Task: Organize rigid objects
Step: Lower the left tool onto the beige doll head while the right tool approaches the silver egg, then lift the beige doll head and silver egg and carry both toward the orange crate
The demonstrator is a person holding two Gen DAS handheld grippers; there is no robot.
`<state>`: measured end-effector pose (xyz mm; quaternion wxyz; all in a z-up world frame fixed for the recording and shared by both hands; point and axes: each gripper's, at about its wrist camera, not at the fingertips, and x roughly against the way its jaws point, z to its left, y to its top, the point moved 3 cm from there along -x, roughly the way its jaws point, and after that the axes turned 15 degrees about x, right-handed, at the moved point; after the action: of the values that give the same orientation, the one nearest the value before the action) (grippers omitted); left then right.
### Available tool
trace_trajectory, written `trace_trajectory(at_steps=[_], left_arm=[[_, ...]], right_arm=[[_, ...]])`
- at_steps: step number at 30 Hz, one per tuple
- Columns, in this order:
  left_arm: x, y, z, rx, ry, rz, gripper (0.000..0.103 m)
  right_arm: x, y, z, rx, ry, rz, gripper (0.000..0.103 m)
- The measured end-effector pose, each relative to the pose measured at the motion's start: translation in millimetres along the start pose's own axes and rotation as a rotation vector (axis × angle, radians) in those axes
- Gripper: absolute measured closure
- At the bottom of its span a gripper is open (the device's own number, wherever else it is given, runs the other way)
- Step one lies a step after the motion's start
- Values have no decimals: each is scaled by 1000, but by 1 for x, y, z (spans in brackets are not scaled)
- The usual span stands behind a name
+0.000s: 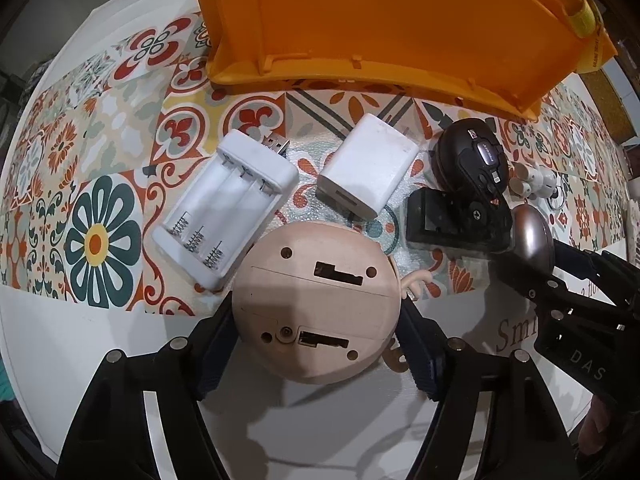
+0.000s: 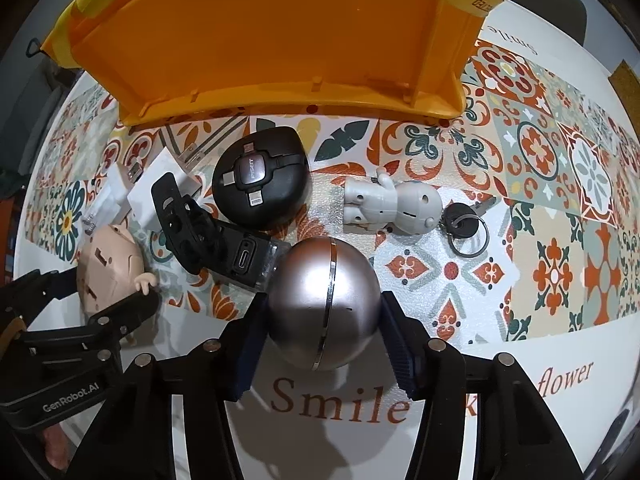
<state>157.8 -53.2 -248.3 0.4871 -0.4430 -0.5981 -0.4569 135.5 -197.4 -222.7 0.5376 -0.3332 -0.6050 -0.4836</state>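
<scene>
With both on the desk (image 2: 520, 420) before the orange bin (image 2: 280, 40), the metal ball (image 2: 324, 304), judged smooth and slippery, was clamped at its widest by the right gripper (image 2: 324, 340), while the light, rigid pink toy (image 1: 316, 304) was flanked by the half-open left gripper (image 1: 316, 344).

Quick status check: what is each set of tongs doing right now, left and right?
Left tongs: around the pink round toy; contact cannot be told.
Right tongs: closed on the silver ball.
</scene>
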Motion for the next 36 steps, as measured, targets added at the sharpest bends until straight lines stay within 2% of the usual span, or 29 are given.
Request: trace_trajectory(at_steps=[9,10,23,36], left_arm=[[23,-12,4,8,-42,-30,29],[27,-13,7,13,-17,0,29],[104,-33,12,0,-76,-118,29],[158,-30,17,-28,-125,-231,29]], right_arm=[[14,-8,3,-5,14,-28,48],[17,-8,2,-6,14,-33,48],[78,-16,10,-27,-16,-150,48],[130,-16,28,-31,-53,-276,48]])
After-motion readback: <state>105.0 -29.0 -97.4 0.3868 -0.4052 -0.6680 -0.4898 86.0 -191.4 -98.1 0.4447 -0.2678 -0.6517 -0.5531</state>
